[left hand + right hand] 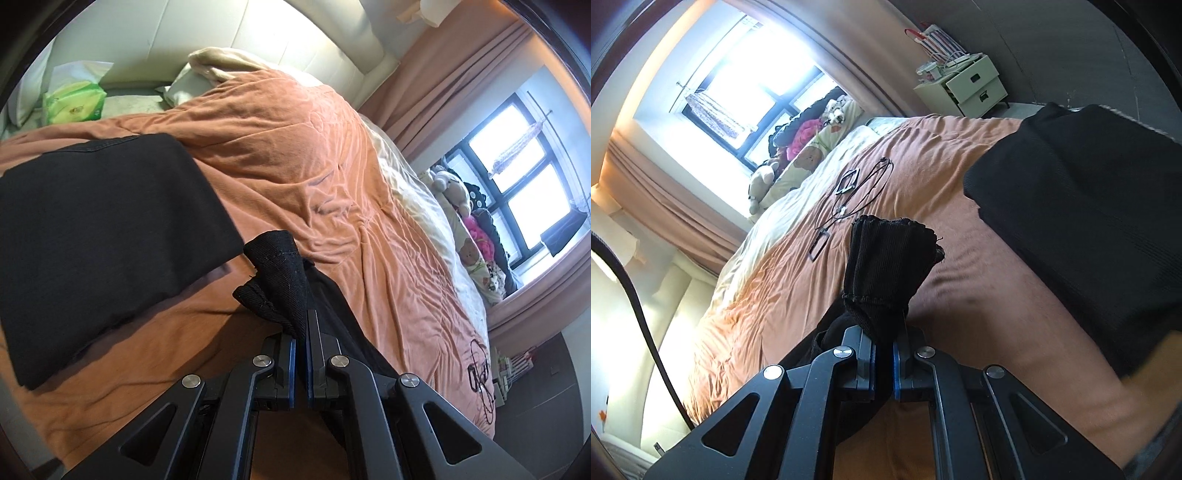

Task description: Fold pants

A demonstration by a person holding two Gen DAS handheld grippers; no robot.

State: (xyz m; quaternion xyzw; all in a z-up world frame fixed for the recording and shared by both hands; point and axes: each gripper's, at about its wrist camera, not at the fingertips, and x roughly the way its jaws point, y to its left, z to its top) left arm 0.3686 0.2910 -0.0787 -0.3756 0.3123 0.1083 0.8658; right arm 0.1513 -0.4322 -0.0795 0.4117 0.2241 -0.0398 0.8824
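Black pants lie partly on an orange bedspread (295, 147). My left gripper (301, 332) is shut on a bunched hem of the black pants (280, 273), lifted off the bed, with cloth trailing down to the right of the fingers. A broad flat part of the pants (103, 229) rests on the bed to the left. In the right wrist view my right gripper (884, 339) is shut on another bunched end of the pants (886, 273), held above the bedspread (812, 295). The wide black part of the pants (1082, 221) lies at the right.
A green tissue pack (74, 101) and pillows (207, 70) sit near the cream headboard (221, 33). Stuffed toys (461, 199) line the window side. A black cord with frames (857, 195) lies on the bedspread. A white drawer unit (975, 86) stands beyond the bed.
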